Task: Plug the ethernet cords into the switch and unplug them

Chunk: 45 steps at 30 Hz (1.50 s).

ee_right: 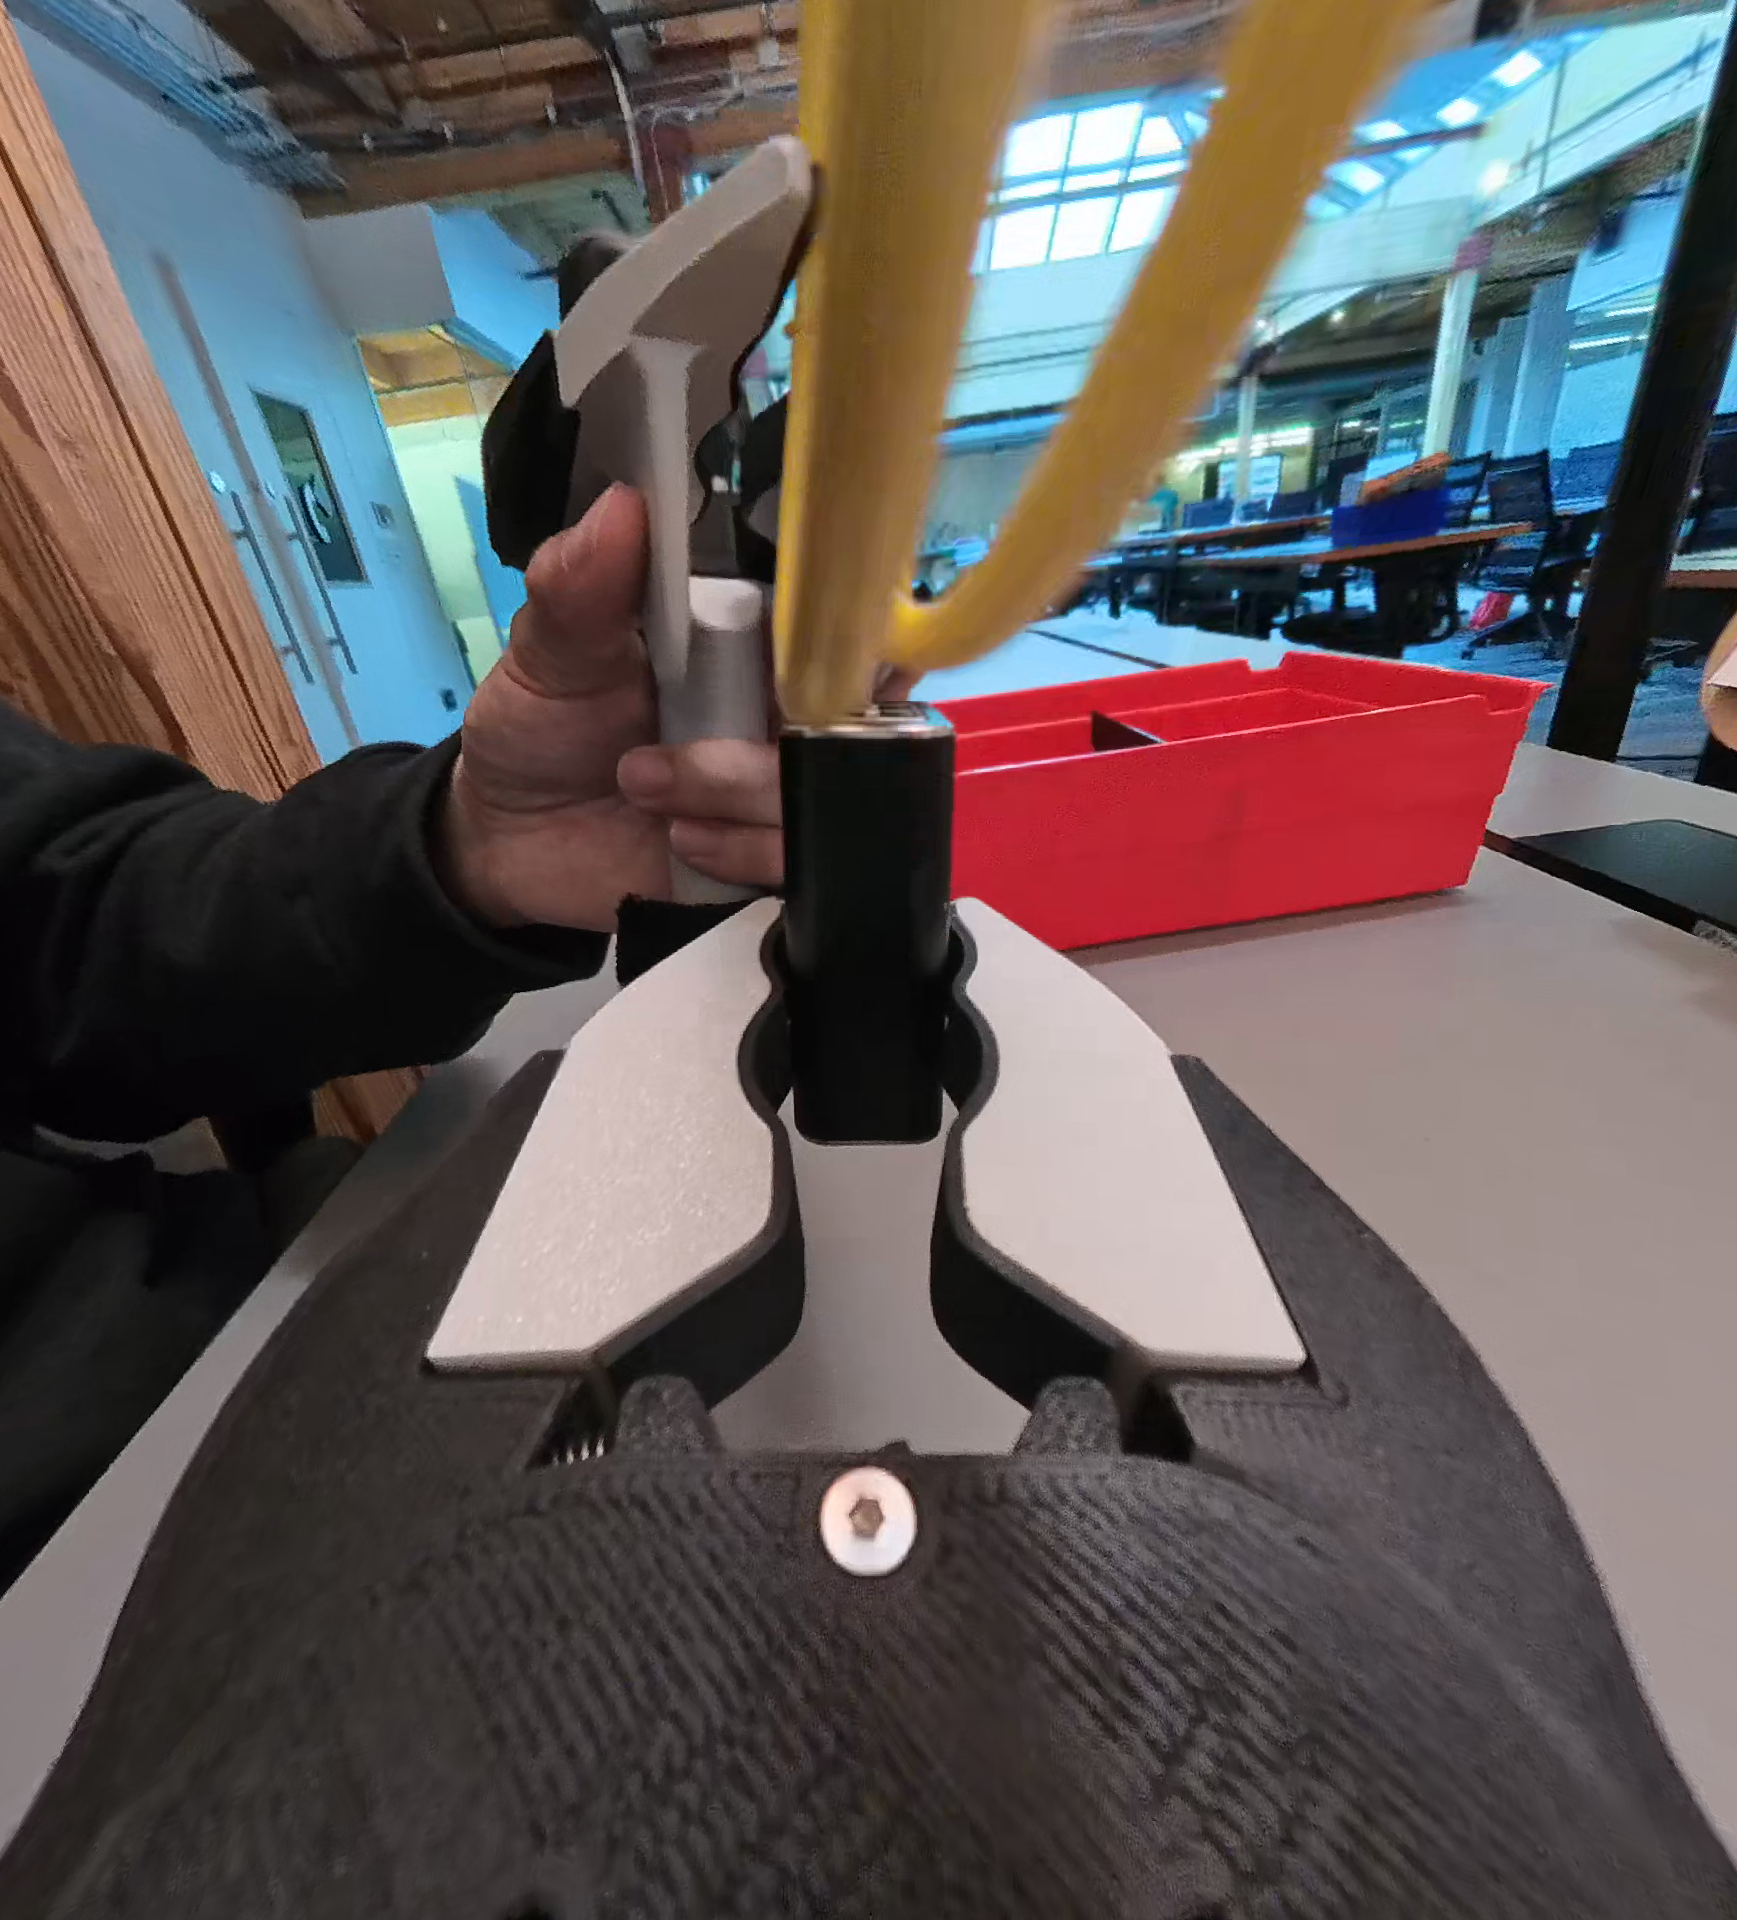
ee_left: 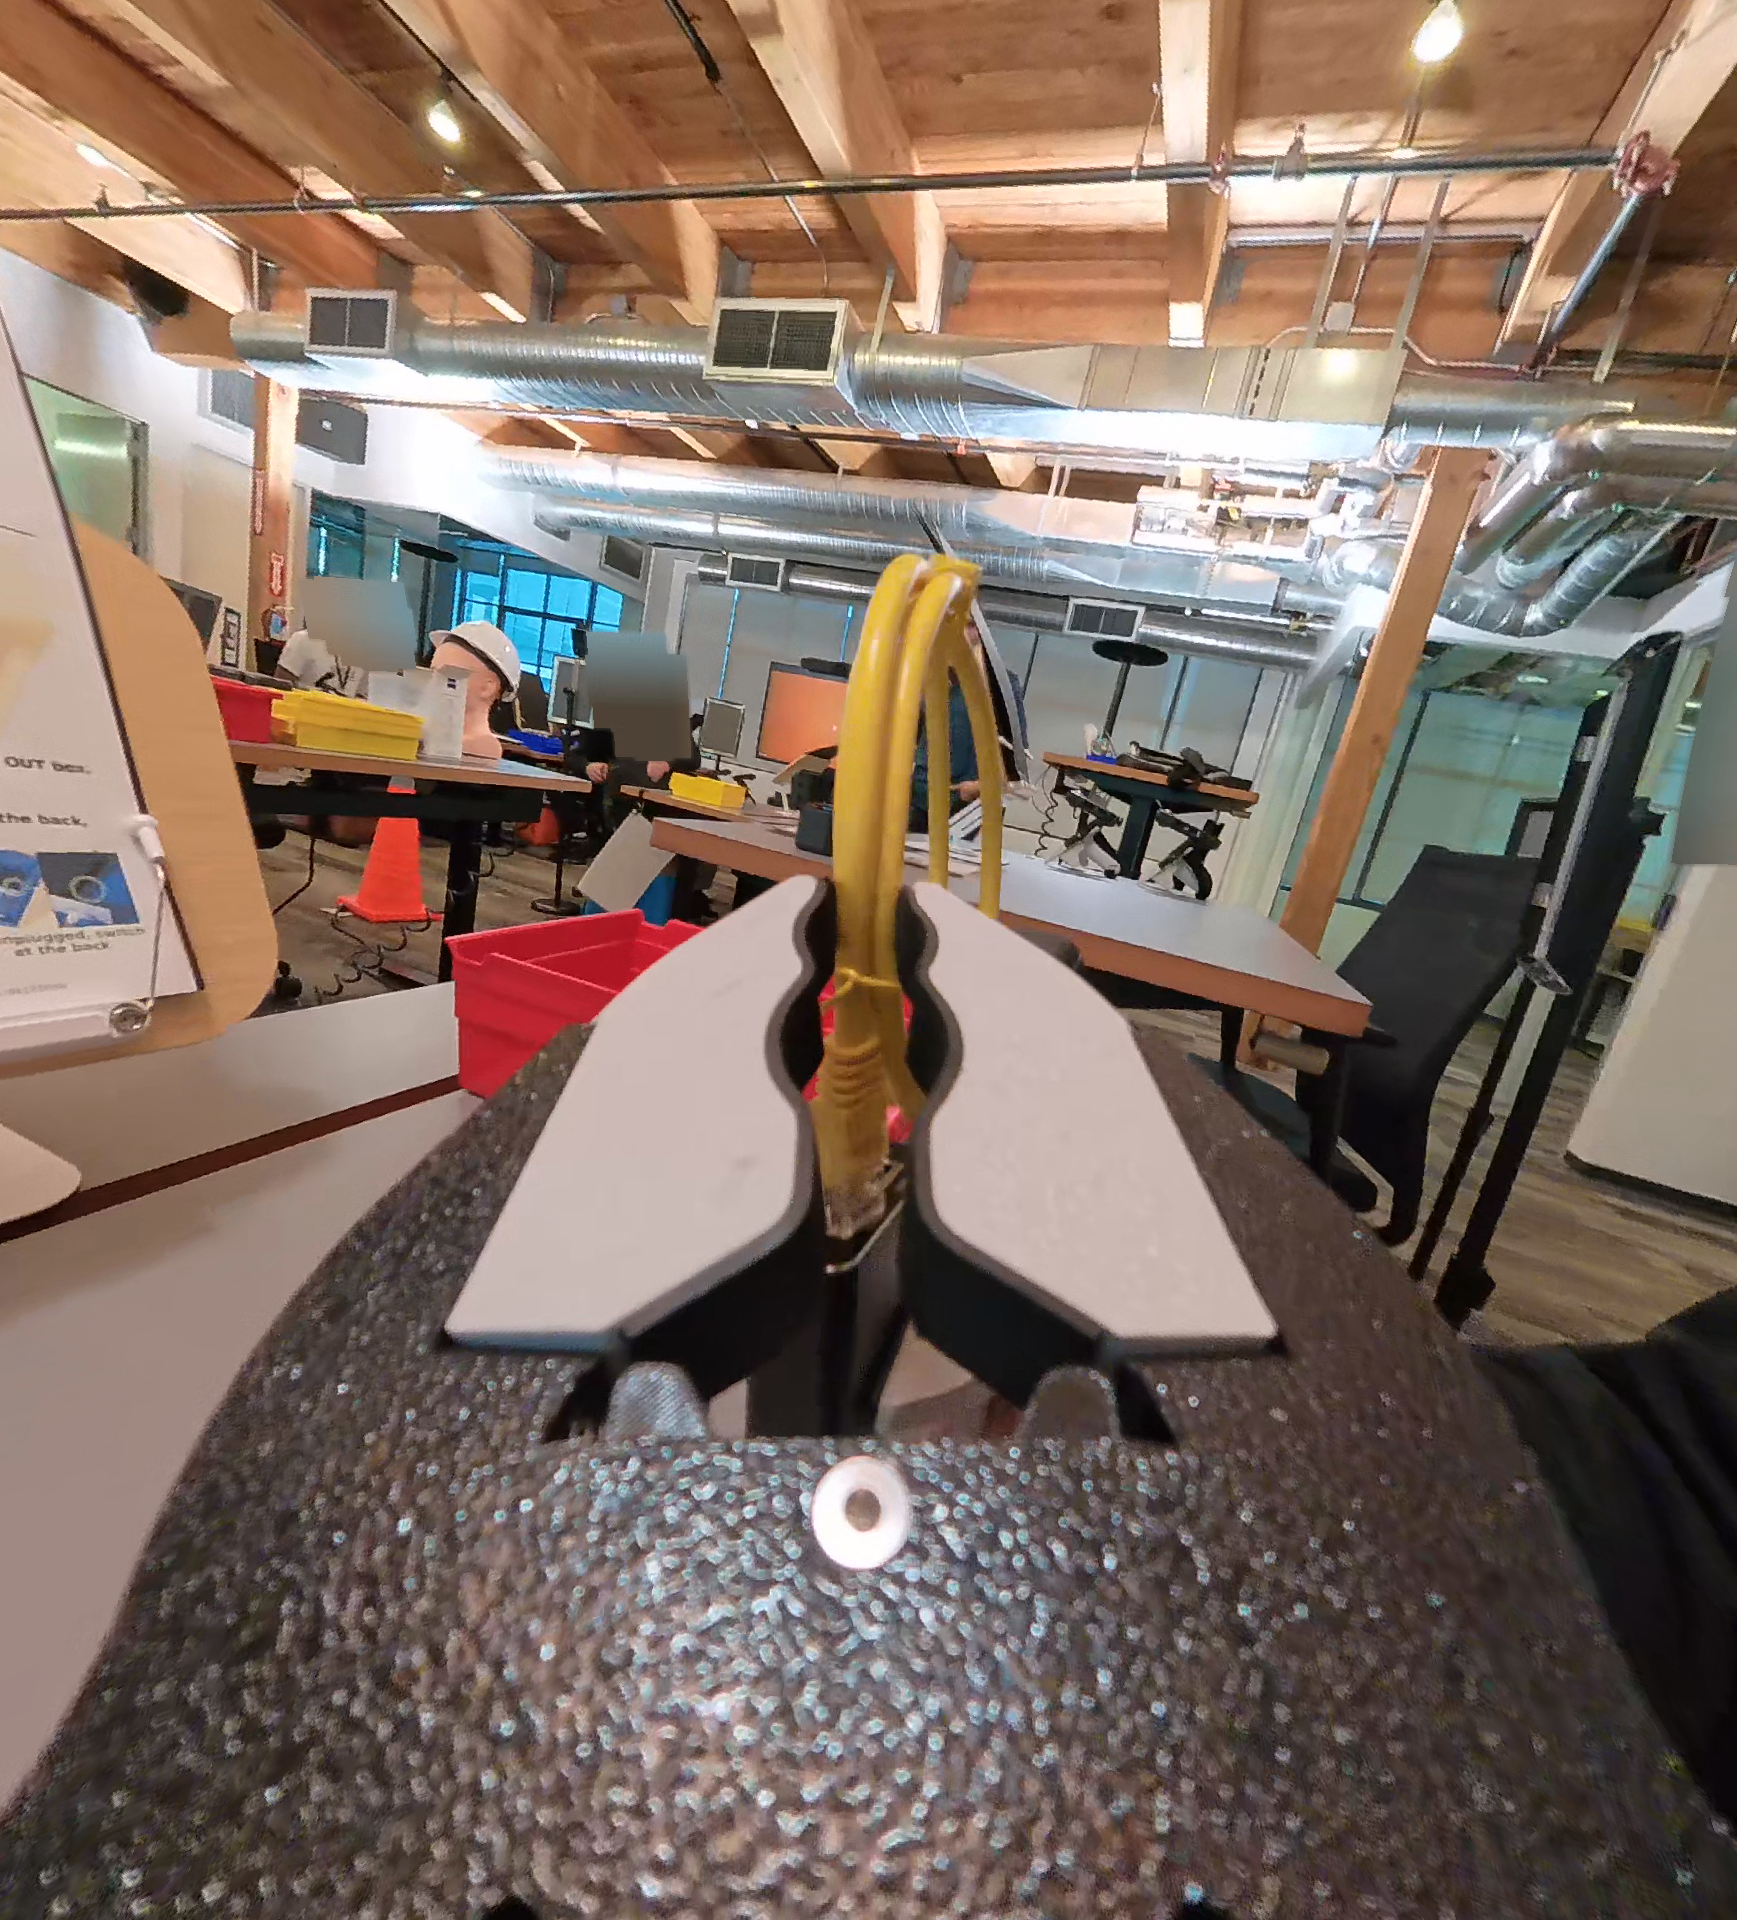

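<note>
A: What does each gripper hold?
B: The right gripper (ee_right: 866,997) is clamped on the upright black switch (ee_right: 866,914). The left gripper (ee_left: 866,935) pinches one yellow ethernet cord (ee_left: 869,821) above the switch; its clear plug (ee_left: 859,1195) points down.
A: And the red bin (ee_right: 1217,800) behind?
B: Divided compartments; their contents are hidden. Whether the plug is seated, I cannot tell.

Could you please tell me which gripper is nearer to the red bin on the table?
Right. The right gripper, shut on the black switch, sits just before the red bin; the left gripper is raised, beyond the switch.
</note>
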Motion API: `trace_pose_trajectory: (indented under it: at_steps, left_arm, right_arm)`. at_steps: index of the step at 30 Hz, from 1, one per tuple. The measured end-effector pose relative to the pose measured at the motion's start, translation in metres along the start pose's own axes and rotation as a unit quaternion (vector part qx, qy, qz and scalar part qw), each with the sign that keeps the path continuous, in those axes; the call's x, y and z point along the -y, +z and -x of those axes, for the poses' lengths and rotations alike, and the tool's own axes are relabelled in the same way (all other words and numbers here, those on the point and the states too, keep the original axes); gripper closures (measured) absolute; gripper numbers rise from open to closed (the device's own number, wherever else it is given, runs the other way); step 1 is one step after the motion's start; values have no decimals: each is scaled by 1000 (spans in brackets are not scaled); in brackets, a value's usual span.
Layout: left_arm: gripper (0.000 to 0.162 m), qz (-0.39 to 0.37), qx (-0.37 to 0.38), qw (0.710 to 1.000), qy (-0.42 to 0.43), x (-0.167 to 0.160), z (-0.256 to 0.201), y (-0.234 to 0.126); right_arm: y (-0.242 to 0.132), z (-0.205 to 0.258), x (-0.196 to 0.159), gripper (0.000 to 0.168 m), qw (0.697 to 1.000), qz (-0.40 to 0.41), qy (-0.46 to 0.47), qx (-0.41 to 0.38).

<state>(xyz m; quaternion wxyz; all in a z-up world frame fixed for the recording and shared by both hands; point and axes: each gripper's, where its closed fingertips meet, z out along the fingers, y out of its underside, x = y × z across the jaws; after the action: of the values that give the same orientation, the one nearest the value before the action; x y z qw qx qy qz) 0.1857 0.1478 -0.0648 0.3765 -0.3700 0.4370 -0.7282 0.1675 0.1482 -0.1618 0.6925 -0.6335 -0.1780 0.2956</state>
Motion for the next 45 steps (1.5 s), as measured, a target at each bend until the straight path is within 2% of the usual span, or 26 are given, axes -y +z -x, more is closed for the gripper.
trace_pose_trajectory:
  at_steps: [7, 12, 17, 21, 27, 30, 34, 42, 45]
  left_arm:
    - [151, -53, 26, 997, -55, 7, 8, -7]
    - [151, -51, 60, 995, -69, -7, 22, -5]
    - [151, -45, 58, 996, -51, -9, 22, -4]
    - [151, -48, 57, 997, -26, -3, 18, -5]
    - [151, -29, 84, 996, -31, -8, 23, -5]
    - [151, -11, 96, 995, 13, -12, 20, -1]
    - [151, 22, 94, 994, 45, -16, 16, 3]
    - [151, 76, 80, 994, 2, -17, 18, 4]
    - [151, 96, 46, 994, -22, -17, 10, 6]
  right_arm:
    - [0, -2, 3, 142, 1000, -9, 0, -7]
    - [5, 1, -16, 143, 996, 61, -60, -16]
    - [5, -1, -15, 143, 998, 53, -38, -17]
    - [2, -9, -5, 142, 999, 4, 23, -25]
    - [0, -16, -7, 143, 998, 22, -8, -60]
    - [2, -16, -9, 143, 996, 38, -37, -71]
    - [-1, -19, -5, 143, 997, 17, -14, -74]
    - [-4, -19, -1, 143, 997, 18, -11, -77]
    - [-6, -16, 2, 143, 998, 12, -10, -65]
